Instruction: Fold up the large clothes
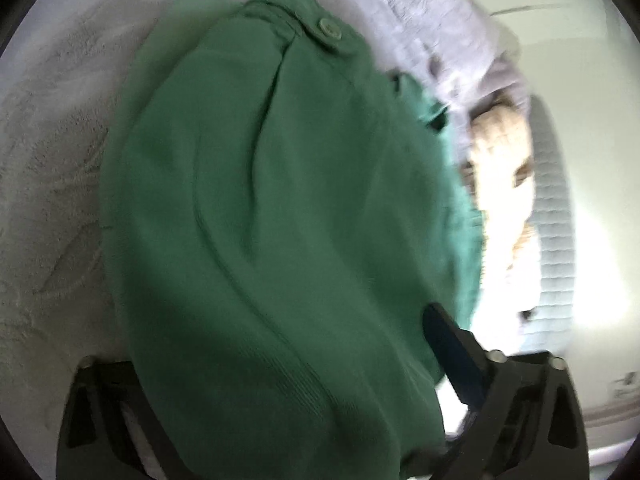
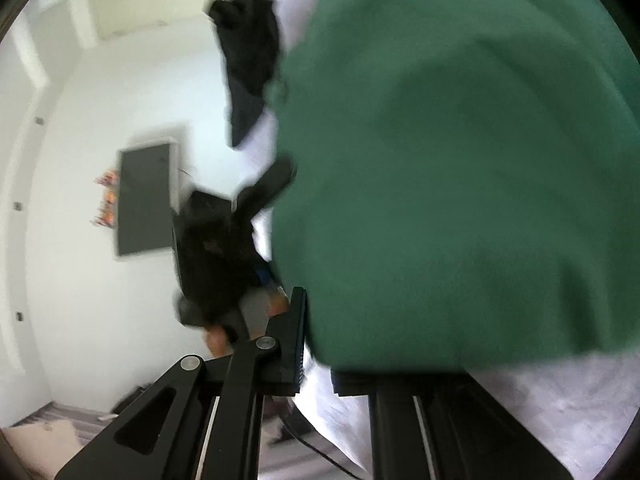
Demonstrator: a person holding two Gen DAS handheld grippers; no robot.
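Green cloth of the garment (image 1: 272,216) fills both views, mid-fold on the bed (image 1: 52,128). Your right hand-held gripper (image 2: 320,344) pinches its edge; your left hand-held gripper (image 1: 280,392) stands spread around a bunched part. Next, close the left on that part.

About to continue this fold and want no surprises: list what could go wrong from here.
1. The right gripper seems to pinch only an edge of the green garment; the hanging bulk could pull it free.
2. The left gripper stands open with cloth draped between its fingers; closing now may bunch several layers.
3. The black garment nearby could get snagged.
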